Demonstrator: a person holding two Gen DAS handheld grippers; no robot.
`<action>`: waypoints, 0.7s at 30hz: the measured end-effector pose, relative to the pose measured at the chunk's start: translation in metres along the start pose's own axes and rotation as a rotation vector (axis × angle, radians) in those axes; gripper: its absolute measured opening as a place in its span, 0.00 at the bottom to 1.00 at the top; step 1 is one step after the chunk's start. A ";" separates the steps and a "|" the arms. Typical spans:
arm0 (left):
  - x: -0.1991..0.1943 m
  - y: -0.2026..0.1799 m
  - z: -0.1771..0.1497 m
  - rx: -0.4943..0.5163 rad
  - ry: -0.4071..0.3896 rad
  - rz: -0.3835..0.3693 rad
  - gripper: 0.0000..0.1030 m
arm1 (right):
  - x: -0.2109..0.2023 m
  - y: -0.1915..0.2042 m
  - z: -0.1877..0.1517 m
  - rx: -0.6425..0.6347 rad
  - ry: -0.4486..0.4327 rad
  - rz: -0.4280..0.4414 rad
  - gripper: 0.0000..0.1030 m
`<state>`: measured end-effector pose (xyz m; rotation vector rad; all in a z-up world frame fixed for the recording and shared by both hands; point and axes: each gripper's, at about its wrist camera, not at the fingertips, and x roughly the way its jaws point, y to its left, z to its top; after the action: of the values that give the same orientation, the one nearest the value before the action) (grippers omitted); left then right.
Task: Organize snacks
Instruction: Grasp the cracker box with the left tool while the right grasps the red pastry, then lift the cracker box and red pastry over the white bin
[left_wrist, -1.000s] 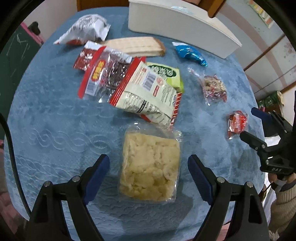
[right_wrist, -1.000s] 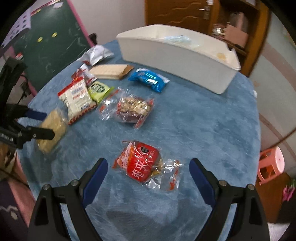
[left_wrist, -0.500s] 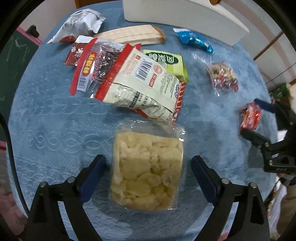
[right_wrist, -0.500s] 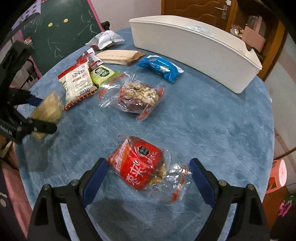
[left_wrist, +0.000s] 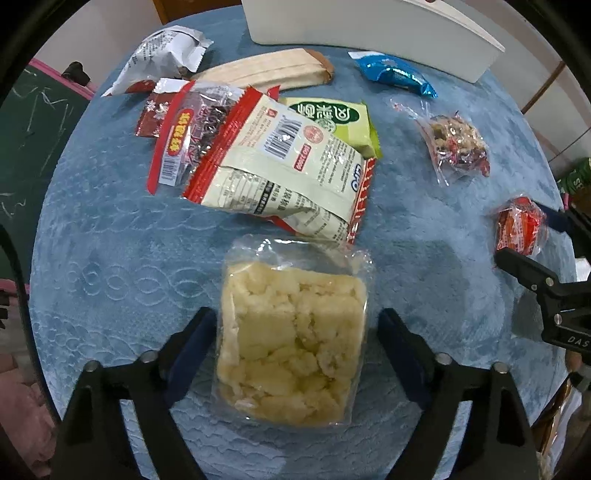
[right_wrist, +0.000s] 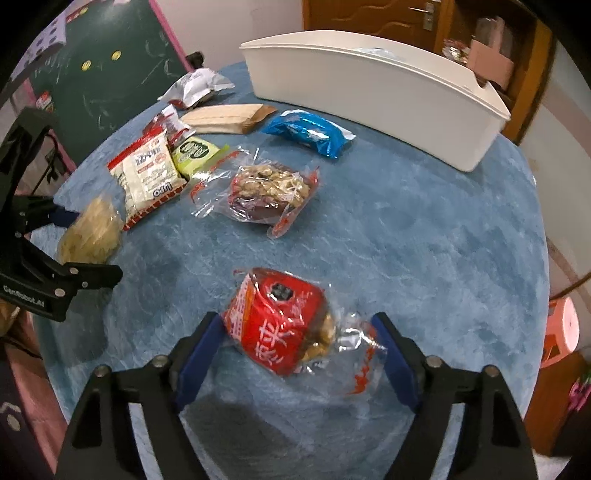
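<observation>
My left gripper (left_wrist: 295, 347) is open, its blue pads on either side of a clear pack of pale yellow crumbly cake (left_wrist: 291, 339) lying on the blue tablecloth; the same pack shows in the right wrist view (right_wrist: 92, 230). My right gripper (right_wrist: 299, 350) is open around a red snack pack (right_wrist: 280, 321), its left pad close to the pack; that pack shows far right in the left wrist view (left_wrist: 519, 230). A long white bin (right_wrist: 373, 92) stands at the far side of the table.
Loose snacks lie between the grippers and the bin: a white-and-red bag (left_wrist: 291, 166), a green pack (left_wrist: 332, 118), a dark red-labelled pack (left_wrist: 188, 136), a wafer pack (left_wrist: 269, 72), a silver bag (left_wrist: 166, 55), a blue pack (right_wrist: 306, 133), a nut pack (right_wrist: 269, 192). A pink stool (right_wrist: 561, 325) stands beyond the table's right edge.
Both grippers have moved forward and down. The yellow cake pack now lies between the left pads and the red pack between the right pads. Both stay open.
</observation>
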<state>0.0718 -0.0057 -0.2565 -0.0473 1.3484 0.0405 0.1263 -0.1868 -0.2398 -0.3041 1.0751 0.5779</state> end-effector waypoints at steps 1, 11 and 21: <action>-0.003 0.003 0.000 0.001 -0.006 -0.001 0.73 | -0.001 0.000 -0.001 0.015 -0.003 -0.002 0.75; -0.012 0.017 0.000 -0.025 -0.028 -0.031 0.57 | -0.012 0.011 -0.002 0.138 -0.008 -0.006 0.51; -0.040 0.035 -0.010 -0.024 -0.100 -0.058 0.57 | -0.031 0.019 -0.008 0.232 -0.034 0.002 0.23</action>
<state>0.0517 0.0291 -0.2202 -0.1035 1.2456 0.0101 0.0989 -0.1843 -0.2152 -0.0906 1.0978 0.4532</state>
